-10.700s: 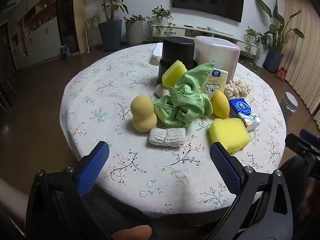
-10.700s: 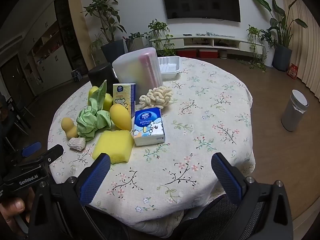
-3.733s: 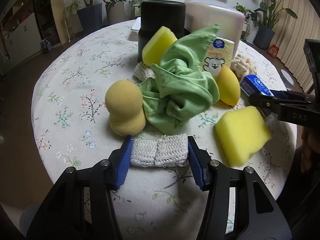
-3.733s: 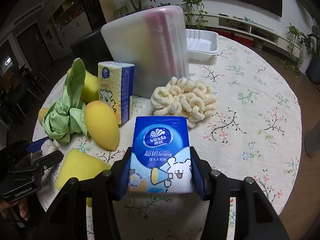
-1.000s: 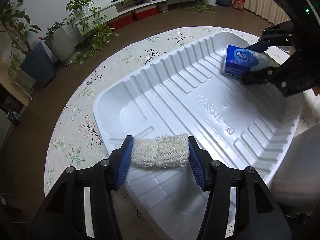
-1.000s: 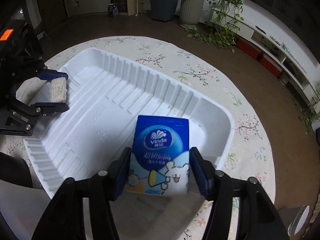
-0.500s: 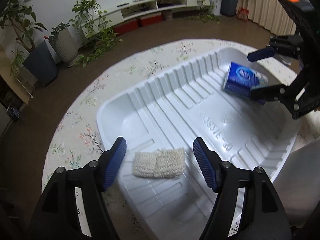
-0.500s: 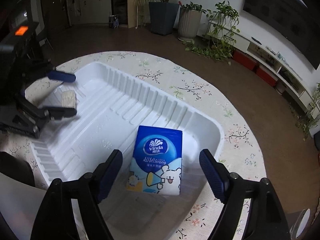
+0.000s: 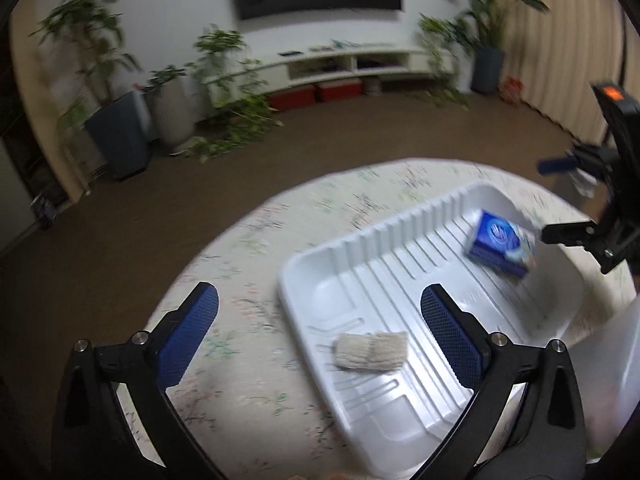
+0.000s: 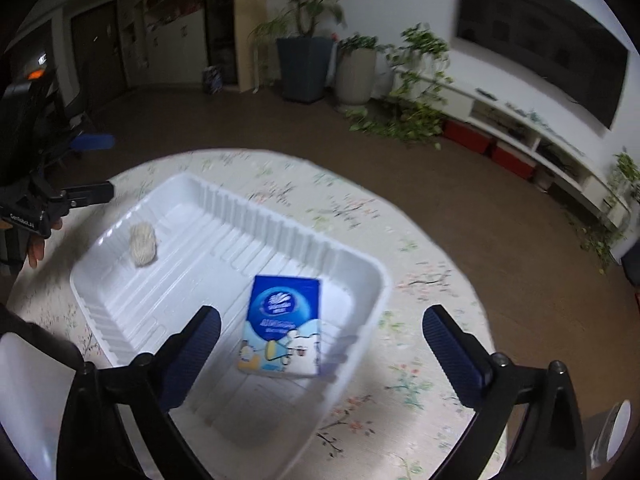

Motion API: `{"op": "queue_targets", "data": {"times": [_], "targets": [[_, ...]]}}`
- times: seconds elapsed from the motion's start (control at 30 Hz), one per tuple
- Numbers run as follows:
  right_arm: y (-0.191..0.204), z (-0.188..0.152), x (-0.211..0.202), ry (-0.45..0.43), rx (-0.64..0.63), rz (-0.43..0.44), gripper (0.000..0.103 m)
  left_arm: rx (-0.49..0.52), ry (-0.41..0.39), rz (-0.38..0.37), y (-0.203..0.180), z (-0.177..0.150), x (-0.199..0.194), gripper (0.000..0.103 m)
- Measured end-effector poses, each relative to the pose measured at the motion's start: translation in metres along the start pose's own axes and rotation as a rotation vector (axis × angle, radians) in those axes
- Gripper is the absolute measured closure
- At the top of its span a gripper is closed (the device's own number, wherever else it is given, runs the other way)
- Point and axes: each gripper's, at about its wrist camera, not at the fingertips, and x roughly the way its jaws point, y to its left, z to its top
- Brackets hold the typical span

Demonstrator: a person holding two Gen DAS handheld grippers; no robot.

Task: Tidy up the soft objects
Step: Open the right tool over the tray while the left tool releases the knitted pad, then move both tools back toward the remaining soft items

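- The counter [image 9: 240, 256], round and covered with a pale floral cloth, fills the lower part of both wrist views and lies under both pairs of fingers.
- A white ribbed plastic tray [image 9: 400, 248] sits on the counter; in the left wrist view its near corner lies between the left fingers, and in the right wrist view [image 10: 224, 196] its nearest wall runs between the right fingers.
- A frosted, translucent container [image 10: 28, 396] shows only as a blurred edge at the lower left of the right wrist view, outside the right gripper's left finger.
- The right gripper [image 10: 320, 344] hangs above the tray with its blue-padded fingers [image 10: 452, 348] spread wide and holding nothing.
- The left gripper [image 9: 318, 332] likewise stands wide open and empty, one finger [image 9: 188, 332] over the cloth and the other over the tray floor.
- The blue tissue pack [image 10: 282, 322] lies face up on the tray floor, between the right fingers and a little beyond their tips, touching neither; in the left view [image 9: 500, 248] it is at the tray's far end, just beside the right gripper's lower finger.
- The small cream knitted pad [image 9: 370, 350] rests on the tray floor near the corner, between the left fingers and closer to the right-hand one, clear of both.
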Motion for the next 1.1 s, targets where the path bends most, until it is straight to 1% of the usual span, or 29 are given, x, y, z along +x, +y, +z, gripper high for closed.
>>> {"op": "queue_targets", "data": {"times": [0.1,0.17,0.3,0.33,0.4,0.5,0.6,0.63,0.77,0.87,1.0,1.07,1.1], "targets": [[-0.009,0.001,-0.019,-0.056,0.054,-0.017,0.000,-0.039,-0.027,0.026,0.010,-0.002,-0.015,0.000],[-0.016,0.001,-0.036,-0.093,0.105,-0.018,0.000,-0.062,-0.035,0.024,0.014,-0.007,-0.023,0.000],[-0.030,-0.005,-0.072,-0.178,0.235,0.013,0.000,-0.108,-0.045,0.017,0.019,-0.021,-0.044,0.000],[-0.031,-0.007,-0.079,-0.192,0.255,0.014,0.000,-0.122,-0.046,0.005,0.020,-0.025,-0.051,0.000],[-0.033,-0.013,-0.096,-0.217,0.295,0.016,0.000,-0.140,-0.053,0.004,0.021,-0.034,-0.062,0.000],[-0.034,-0.027,-0.120,-0.240,0.345,0.022,0.000,-0.148,-0.097,-0.003,0.018,-0.052,-0.087,0.000],[-0.036,-0.049,-0.140,-0.252,0.390,0.022,0.000,-0.149,-0.137,0.025,0.012,-0.075,-0.115,0.000],[-0.037,-0.059,-0.145,-0.248,0.410,0.019,0.000,-0.162,-0.150,0.023,0.011,-0.086,-0.125,0.000],[-0.038,-0.103,-0.160,-0.230,0.498,0.009,0.000,-0.202,-0.154,0.022,0.002,-0.125,-0.154,0.000],[-0.036,-0.137,-0.168,-0.199,0.553,-0.022,0.000,-0.218,-0.143,0.042,-0.006,-0.150,-0.171,0.000],[-0.014,-0.180,-0.180,-0.175,0.587,-0.029,0.000,-0.265,-0.151,0.054,-0.019,-0.187,-0.202,0.000],[0.004,-0.198,-0.187,-0.161,0.588,-0.021,0.000,-0.278,-0.165,0.061,-0.026,-0.202,-0.215,0.000],[0.015,-0.207,-0.189,-0.155,0.587,-0.012,0.000,-0.278,-0.164,0.052,-0.034,-0.212,-0.222,0.000]]}}
